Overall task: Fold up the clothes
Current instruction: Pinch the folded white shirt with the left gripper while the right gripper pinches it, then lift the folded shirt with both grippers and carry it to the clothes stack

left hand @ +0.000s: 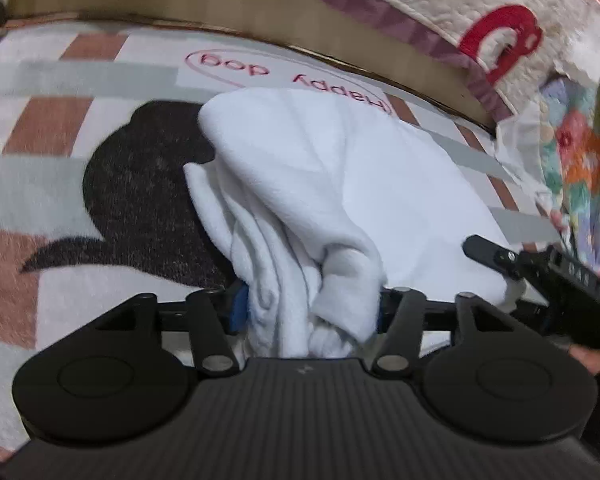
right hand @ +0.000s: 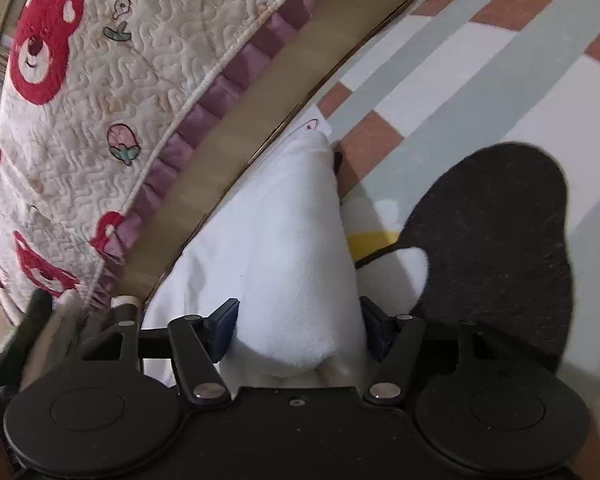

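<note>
Left tool (left hand: 308, 312) clenched on bunched white garment (left hand: 308, 184); right tool (right hand: 298, 328) grips another fold of it. Garment lies on the patterned rug (left hand: 60, 168) beside the bed frame (right hand: 236, 168)

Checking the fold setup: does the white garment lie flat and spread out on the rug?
No: the white garment is bunched and lifted off the rug, gathered into the left gripper.
</note>
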`<state>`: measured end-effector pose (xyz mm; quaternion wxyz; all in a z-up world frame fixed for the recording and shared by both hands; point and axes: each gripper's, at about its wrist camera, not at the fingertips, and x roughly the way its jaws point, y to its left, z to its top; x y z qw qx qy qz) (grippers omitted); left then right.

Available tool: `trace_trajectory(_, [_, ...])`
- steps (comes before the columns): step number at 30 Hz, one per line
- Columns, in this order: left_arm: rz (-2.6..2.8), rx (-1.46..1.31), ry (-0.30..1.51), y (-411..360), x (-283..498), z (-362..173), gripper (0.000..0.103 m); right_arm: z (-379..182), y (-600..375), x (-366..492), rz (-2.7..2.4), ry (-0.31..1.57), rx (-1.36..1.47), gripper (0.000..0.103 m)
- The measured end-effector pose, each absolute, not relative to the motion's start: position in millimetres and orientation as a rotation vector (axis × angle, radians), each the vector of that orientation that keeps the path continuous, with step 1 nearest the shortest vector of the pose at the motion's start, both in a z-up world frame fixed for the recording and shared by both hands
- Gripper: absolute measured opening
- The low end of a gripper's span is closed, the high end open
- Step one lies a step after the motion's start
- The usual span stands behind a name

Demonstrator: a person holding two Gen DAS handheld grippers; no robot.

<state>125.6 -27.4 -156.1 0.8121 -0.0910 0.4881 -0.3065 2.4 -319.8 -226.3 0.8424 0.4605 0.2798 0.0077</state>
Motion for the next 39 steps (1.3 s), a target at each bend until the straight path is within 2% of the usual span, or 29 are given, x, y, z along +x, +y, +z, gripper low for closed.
trace_trajectory(3, [-0.66, -0.185, 1.017, -29, 122, -152, 0.038, -219, -314, 1, 0.056, 0.556, 0.907, 0.053])
trace_trajectory(6, [-0.658, -0.063, 0.935, -40, 106, -136, 0.035, -198, -301, 1, 0.089, 0.492, 0.763, 0.048])
trace_trajectory(10, [-0.633, 0.015, 0.88, -49, 89, -119, 0.034, -165, -269, 5, 0.092, 0.407, 0.462, 0.047])
trace_trajectory(15, [-0.629, -0.014, 0.822, -32, 81, -96, 0.034, -149, -262, 0, 0.111, 0.355, 0.423, 0.047])
trace_trajectory(20, [-0.648, -0.021, 0.698, -14, 64, -63, 0.034, -118, -250, -13, 0.138, 0.283, 0.392, 0.047])
trace_trajectory(25, [-0.677, -0.14, 0.63, 18, 58, -43, 0.034, -83, -232, -26, 0.15, 0.23, 0.346, 0.047])
trace_trajectory(32, [-0.674, -0.196, 0.53, 65, 55, -17, 0.034, -28, -185, -7, 0.195, 0.164, 0.285, 0.047])
trace_trajectory(37, [-0.671, -0.265, 0.418, 126, 62, 30, 0.034, 12, -150, 7, 0.228, 0.116, 0.241, 0.047])
trace_trajectory(39, [-0.641, -0.241, 0.374, 145, 65, 53, 0.034, 30, -139, 21, 0.276, 0.108, 0.305, 0.047])
